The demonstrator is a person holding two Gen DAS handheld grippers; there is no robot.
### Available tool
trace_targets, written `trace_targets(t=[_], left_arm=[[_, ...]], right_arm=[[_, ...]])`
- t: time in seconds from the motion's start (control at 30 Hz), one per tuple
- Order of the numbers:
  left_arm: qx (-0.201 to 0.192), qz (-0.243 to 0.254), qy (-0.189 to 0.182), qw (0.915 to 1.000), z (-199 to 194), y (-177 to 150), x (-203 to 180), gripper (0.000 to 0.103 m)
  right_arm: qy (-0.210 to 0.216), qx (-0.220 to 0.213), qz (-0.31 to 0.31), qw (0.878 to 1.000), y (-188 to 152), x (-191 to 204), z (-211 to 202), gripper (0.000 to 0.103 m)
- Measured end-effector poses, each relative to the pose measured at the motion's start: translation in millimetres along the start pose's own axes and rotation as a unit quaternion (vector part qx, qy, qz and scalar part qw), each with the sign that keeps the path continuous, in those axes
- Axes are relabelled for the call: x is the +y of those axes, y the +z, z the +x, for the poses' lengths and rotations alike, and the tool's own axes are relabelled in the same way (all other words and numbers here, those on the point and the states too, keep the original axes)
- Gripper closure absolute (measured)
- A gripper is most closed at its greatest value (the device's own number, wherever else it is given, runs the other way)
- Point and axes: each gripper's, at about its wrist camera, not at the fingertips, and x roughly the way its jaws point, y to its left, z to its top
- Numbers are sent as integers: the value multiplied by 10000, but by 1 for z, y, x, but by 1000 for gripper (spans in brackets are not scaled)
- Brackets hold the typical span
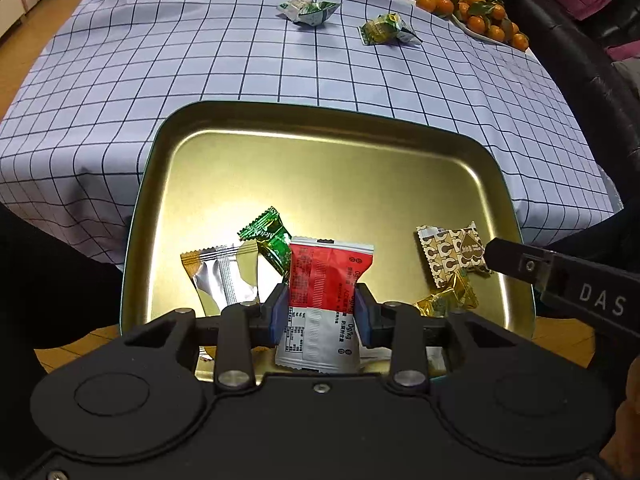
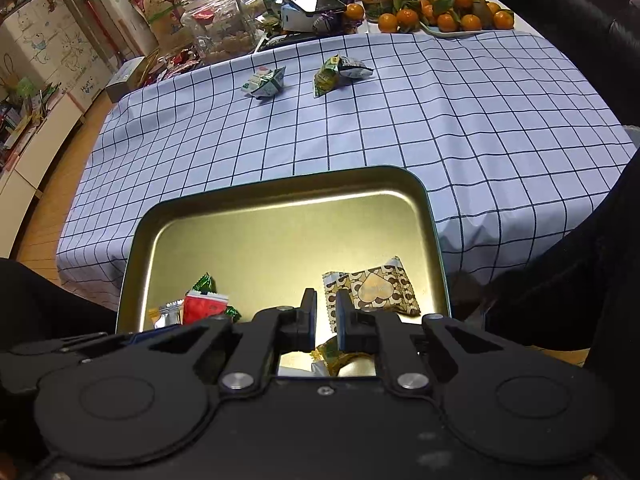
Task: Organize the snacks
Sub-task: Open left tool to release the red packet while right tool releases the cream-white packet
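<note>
My left gripper (image 1: 322, 312) is shut on a red and white snack packet (image 1: 326, 280) and holds it over the gold tin tray (image 1: 320, 160). In the tray lie a silver packet (image 1: 220, 276), a green candy (image 1: 268, 240), a brown patterned packet (image 1: 450, 254) and a gold candy (image 1: 448, 298). My right gripper (image 2: 326, 326) is nearly closed and empty, just above the gold candy (image 2: 340, 354) and beside the brown packet (image 2: 372, 290). Two green packets (image 1: 310, 10) (image 1: 386, 28) lie far out on the checked tablecloth (image 1: 200, 60).
A plate of oranges (image 2: 452, 12) stands at the far right edge. Jars (image 2: 220, 24), boxes and other clutter line the far side. The tray sits at the near table edge. The floor (image 2: 52, 200) lies to the left.
</note>
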Motion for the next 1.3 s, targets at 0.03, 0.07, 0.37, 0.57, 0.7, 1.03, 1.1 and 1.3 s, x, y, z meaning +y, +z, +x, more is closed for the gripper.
trace_targets(t=[0.03, 0.07, 0.37, 0.57, 0.7, 1.03, 1.1, 1.3], left_arm=[[35, -59, -38, 10000, 1, 0, 2, 60], [74, -128, -68, 9999, 2, 1, 4, 60], [32, -347, -103, 9993, 1, 2, 8, 60], [44, -356, 269, 9990, 6, 2, 7, 60], [-50, -218, 493, 9985, 4, 2, 4, 60], [-21, 282, 1008, 9945, 9, -1, -9, 60], [17, 335, 1032, 9941, 10, -1, -9, 60], [273, 283, 1038, 9938, 14, -2, -7, 60]], right_arm=[[3, 6, 10, 10000, 0, 0, 0, 91], [4, 26, 28, 10000, 0, 0, 0, 91], [48, 169, 163, 9997, 4, -3, 7, 87], [37, 239, 113, 9996, 4, -1, 11, 86], [48, 276, 25, 9996, 4, 1, 13, 84], [-107, 213, -55, 9997, 4, 2, 10, 63], [-160, 193, -76, 9997, 4, 3, 10, 59], [-169, 503, -109, 9985, 4, 4, 17, 57]])
